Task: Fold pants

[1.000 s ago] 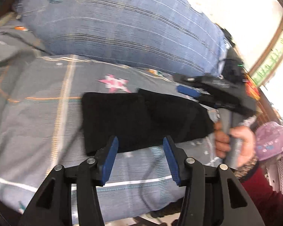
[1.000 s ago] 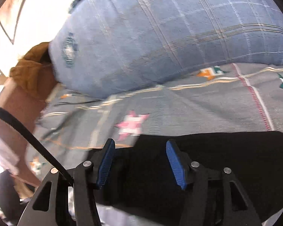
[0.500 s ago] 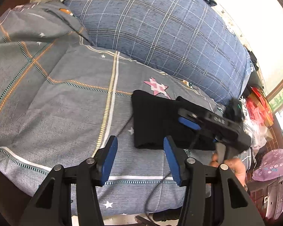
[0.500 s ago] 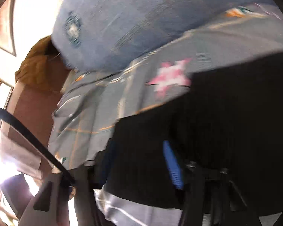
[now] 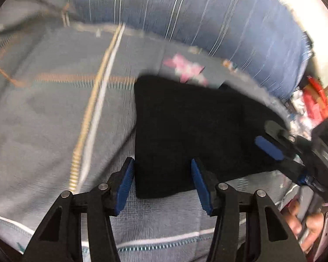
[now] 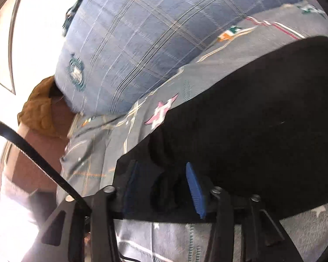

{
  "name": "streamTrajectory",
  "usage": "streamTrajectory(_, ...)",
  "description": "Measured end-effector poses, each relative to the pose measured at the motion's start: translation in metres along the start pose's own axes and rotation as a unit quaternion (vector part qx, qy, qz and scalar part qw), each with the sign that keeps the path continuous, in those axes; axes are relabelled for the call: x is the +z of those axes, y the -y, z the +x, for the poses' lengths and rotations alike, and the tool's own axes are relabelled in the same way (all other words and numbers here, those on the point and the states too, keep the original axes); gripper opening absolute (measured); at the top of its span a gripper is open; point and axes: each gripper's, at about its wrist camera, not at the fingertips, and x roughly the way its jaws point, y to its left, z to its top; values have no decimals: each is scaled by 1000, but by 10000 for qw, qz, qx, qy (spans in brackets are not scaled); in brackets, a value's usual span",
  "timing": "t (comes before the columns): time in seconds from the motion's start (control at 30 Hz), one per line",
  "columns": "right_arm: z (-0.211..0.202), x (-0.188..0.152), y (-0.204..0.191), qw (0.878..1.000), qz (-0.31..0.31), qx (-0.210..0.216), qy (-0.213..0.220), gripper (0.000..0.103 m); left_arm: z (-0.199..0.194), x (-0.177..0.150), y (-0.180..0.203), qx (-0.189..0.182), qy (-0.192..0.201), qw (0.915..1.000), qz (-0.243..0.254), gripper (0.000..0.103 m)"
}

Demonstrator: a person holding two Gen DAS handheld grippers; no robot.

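- Left gripper (image 5: 161, 182) jaws opening, empty, astride near corner of black pants (image 5: 196, 126).
- Right gripper (image 6: 161, 193) opening over bunched cloth; grabbing one layer risks unfolding.

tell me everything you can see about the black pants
The black pants are plain dark soft cloth, already folded into a compact block lying flat on the grey patterned bedspread, in front of a blue checked pillow. The left gripper frames one near corner, jaws opening; the right gripper straddles a bunched edge, jaws opening.
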Motion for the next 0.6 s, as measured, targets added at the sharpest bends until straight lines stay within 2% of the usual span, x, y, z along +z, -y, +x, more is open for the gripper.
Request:
streamTrajectory(0.07, 5, -5, 2, 9992, -122, -366, -128, 59, -5, 2, 4, 4, -64, 9999, 78, 54)
streamTrajectory(0.1, 1, -7, 4, 9992, -87, -369, -79, 59, -9, 4, 8, 7, -178, 9998, 105, 54)
streamTrajectory(0.23, -58, -17, 30, 9960, 114, -590, 663, 60, -36, 17, 33, -92, -12, 9988, 477, 56)
streamTrajectory(0.33, -107, -29, 66, 9842, 484, -1082, 1319, 60, -41, 34, 76, -137, 120, 9946, 1019, 63)
streamTrajectory(0.43, -141, -42, 94, 9712, 939, -1266, 1785, 60, -33, 48, 121, -168, 71, 9895, 1434, 63)
streamTrajectory(0.5, -154, -51, 114, 9646, 1254, -1259, 1950, 62, -30, 53, 149, -396, 10, 9853, 1664, 63)
streamTrajectory(0.53, -157, -53, 120, 9636, 1352, -1245, 1942, 62, -30, 53, 154, -440, 6, 9850, 1666, 63)
streamTrajectory(0.6, -162, -60, 129, 9626, 1504, -1171, 1928, 62, -29, 51, 145, -279, 19, 9893, 1434, 63)
